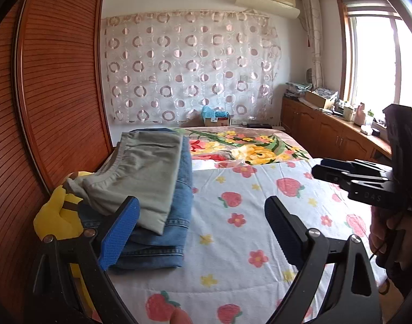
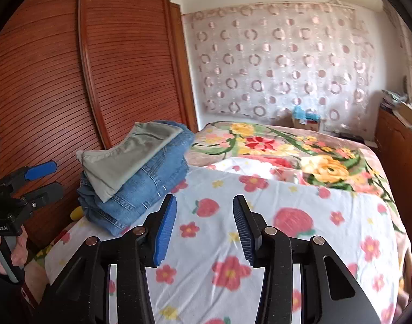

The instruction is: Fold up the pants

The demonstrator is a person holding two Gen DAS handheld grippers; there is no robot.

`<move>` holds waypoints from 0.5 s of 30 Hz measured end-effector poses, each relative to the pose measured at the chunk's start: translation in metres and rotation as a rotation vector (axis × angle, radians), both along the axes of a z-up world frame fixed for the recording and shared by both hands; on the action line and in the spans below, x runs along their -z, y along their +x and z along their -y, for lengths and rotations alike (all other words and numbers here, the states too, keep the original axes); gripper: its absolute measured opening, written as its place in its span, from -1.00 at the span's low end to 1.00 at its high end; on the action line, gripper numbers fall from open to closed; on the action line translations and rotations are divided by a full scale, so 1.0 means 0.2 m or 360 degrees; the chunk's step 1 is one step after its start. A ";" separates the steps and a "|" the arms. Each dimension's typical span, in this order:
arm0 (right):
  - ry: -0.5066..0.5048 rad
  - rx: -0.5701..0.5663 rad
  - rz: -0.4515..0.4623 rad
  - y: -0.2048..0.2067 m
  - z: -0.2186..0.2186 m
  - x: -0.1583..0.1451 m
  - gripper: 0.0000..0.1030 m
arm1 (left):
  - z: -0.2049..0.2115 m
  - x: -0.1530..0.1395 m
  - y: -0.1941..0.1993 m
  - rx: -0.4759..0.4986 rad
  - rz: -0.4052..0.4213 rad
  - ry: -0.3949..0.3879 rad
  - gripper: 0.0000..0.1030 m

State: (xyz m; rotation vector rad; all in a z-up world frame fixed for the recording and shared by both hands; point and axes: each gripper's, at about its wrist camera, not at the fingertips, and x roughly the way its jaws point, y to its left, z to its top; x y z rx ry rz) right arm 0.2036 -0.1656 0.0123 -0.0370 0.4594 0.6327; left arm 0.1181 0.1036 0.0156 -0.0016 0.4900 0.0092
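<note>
1. Left wrist view, stack. Grey pants (image 1: 141, 172) are seen folded into a flat rectangle on top of folded jeans (image 1: 168, 224). The stack lies at the left edge of the bed (image 1: 233, 275), on the strawberry-print sheet. A yellow plush toy (image 1: 58, 216) is wedged just beside the stack, against the slatted wardrobe door (image 1: 57, 81).

2. Left wrist view, grippers. The left gripper (image 1: 201, 226) is held wide apart and empty, its left pad overlapping the near corner of the stack in the picture; contact cannot be told. The right gripper (image 1: 338, 171) is seen over the right side of the bed, its fingers nearly together, with nothing held.

3. Right wrist view, stack. The grey pants (image 2: 127, 162) and jeans (image 2: 141, 191) are shown squared up near the left edge, the grey piece set slightly askew on the denim.

4. Right wrist view, grippers. The right gripper (image 2: 204, 226) is parted and empty above bare sheet, well apart from the stack. The left gripper (image 2: 43, 181) is seen at the left, parted and empty.

5. Progress, as judged. Both garments in sight are already folded and stacked; no unfolded pants are visible on the sheet. The folding is judged finished, or a further garment is yet to be brought in from out of view.
</note>
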 end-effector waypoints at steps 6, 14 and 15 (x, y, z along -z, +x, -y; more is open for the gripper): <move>0.0022 0.0095 0.0024 -0.21 0.09 -0.04 -0.11 | 0.11 -0.02 -0.04 0.0033 0.0021 0.0004 0.83; -0.0038 0.0372 0.0133 -0.51 0.17 -0.08 0.33 | 0.25 -0.05 -0.08 0.0089 0.0012 -0.0004 0.83; -0.0031 0.0408 0.0145 -0.55 0.18 -0.09 0.33 | 0.26 -0.05 -0.09 0.0104 0.0017 -0.0006 0.83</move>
